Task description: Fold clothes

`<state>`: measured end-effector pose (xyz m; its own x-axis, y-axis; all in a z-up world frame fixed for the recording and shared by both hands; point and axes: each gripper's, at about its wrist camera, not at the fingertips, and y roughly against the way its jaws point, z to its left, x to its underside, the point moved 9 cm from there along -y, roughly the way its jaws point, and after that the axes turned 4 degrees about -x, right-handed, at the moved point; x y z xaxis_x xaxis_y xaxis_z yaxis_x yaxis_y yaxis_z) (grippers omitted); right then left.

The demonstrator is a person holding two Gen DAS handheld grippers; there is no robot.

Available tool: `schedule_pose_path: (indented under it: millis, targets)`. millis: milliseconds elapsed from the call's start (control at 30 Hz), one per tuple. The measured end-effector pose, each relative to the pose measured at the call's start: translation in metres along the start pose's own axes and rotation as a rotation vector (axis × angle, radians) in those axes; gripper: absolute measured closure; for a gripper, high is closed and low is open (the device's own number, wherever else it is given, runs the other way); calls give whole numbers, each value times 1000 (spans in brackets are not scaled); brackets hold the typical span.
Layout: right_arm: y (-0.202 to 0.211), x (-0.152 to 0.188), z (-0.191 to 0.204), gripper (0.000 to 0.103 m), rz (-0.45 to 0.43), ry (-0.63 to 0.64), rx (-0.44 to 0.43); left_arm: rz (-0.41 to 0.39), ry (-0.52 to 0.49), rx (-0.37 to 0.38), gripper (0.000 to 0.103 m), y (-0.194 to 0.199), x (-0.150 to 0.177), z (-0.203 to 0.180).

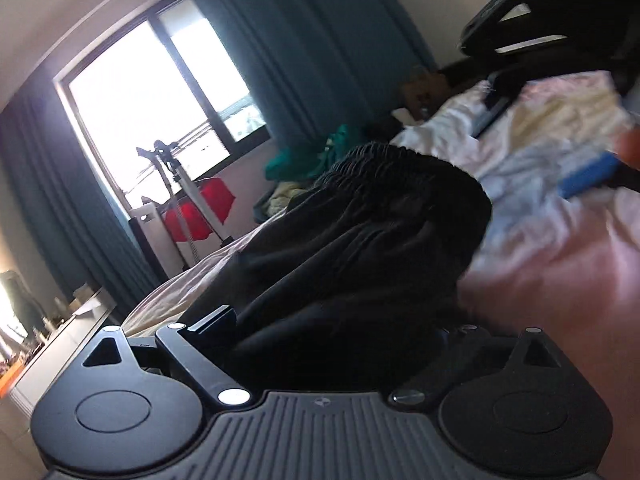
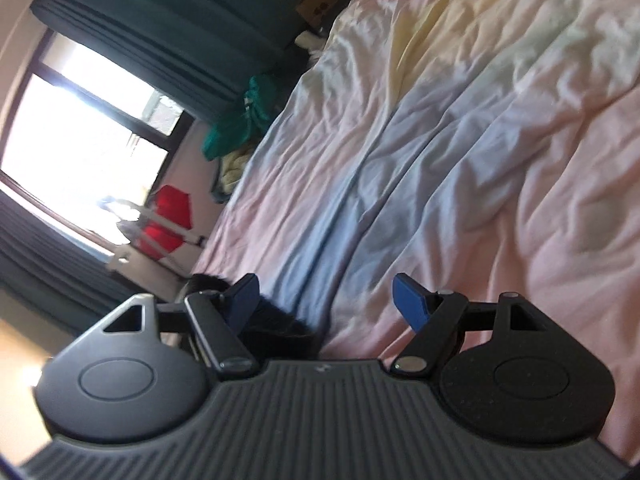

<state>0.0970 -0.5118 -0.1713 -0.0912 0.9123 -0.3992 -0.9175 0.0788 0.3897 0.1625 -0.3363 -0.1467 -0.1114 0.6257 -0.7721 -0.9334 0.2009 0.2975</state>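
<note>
A black garment (image 1: 360,240) with a gathered elastic waistband is bunched up right in front of my left gripper (image 1: 336,320). It fills the wide gap between the fingers and hides the fingertips. The jaws stand apart. It rests on a bed with a rumpled pastel sheet (image 1: 540,248). My right gripper (image 2: 328,304) is open low over the sheet (image 2: 440,120), its blue pads (image 2: 412,304) holding nothing. A bit of the black garment (image 2: 276,328) lies by its left finger. The left wrist view shows the right gripper (image 1: 540,144) open at the upper right.
A bright window (image 1: 160,92) with teal curtains (image 1: 312,40) is beyond the bed. A green clothes heap (image 2: 236,120) and a red item on a white stand (image 2: 168,220) sit on the floor by the bed's edge. A cardboard box (image 2: 316,0) stands at the far end.
</note>
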Motion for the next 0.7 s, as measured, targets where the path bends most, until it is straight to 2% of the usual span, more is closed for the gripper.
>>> schedule_pose_path:
  millis: [133, 300, 467, 567, 700]
  targets:
    - [-7, 13, 5, 26, 84, -52, -60, 34, -39, -13, 7, 30, 44, 43]
    - [-22, 40, 16, 26, 220, -46, -78, 79, -2, -101, 5, 47, 89, 101]
    - [-39, 61, 23, 24, 268, -1, -44, 112, 191, -135, 5, 43, 105, 137]
    - [-50, 62, 27, 24, 241, -16, -65, 132, 312, -134, 4, 54, 111, 154]
    - [-61, 63, 35, 25, 183, 9, -82, 153, 424, -136, 4, 67, 120, 174]
